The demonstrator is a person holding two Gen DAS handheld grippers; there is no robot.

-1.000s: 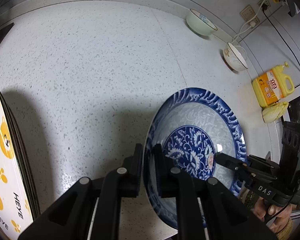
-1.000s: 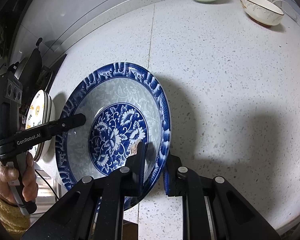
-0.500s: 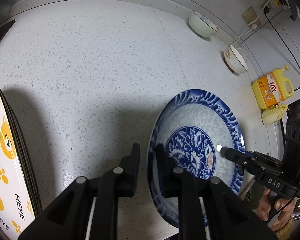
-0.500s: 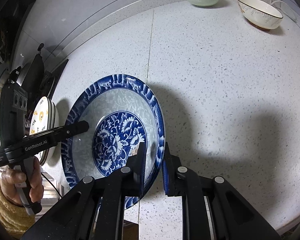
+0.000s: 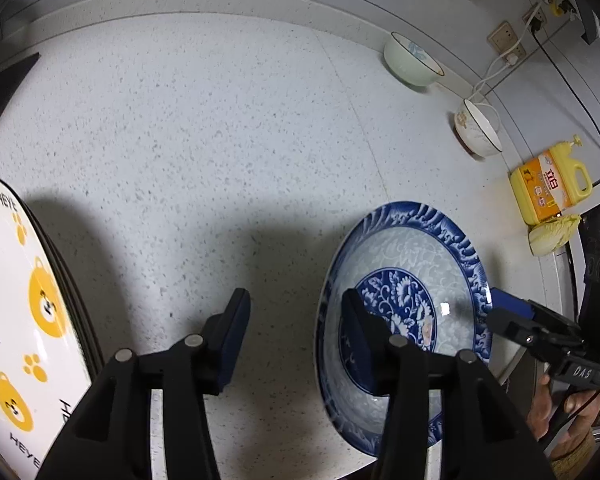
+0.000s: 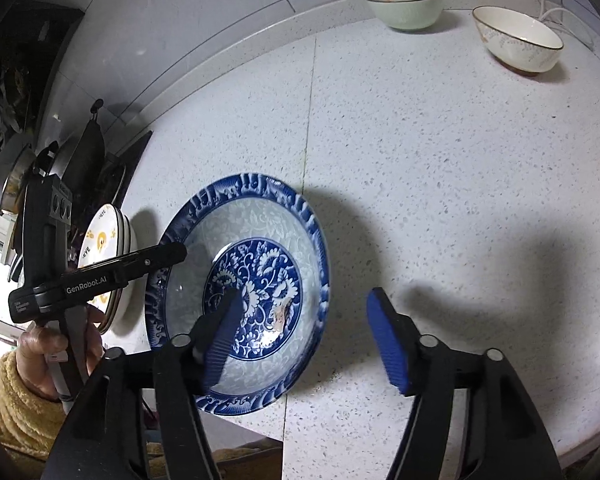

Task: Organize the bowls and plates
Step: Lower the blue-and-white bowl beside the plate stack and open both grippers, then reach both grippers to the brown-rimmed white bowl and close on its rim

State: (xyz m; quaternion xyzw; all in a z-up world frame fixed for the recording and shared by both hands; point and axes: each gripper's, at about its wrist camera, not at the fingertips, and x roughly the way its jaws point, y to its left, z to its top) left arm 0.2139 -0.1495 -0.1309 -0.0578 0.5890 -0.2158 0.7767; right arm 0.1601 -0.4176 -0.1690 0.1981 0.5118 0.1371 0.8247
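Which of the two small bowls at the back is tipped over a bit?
The white bowl with the dark rim, nearer the yellow bottle. It leans on its side, while the pale green bowl beside it sits level.

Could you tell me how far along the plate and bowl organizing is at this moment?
Done: the blue-patterned bowl sits flat on the counter beside the bear-print plates. In hand: nothing; the left gripper and right gripper have just been opening, each straddling the bowl's rim without pressing it. Left: the pale green bowl and white bowl stand apart by the wall.
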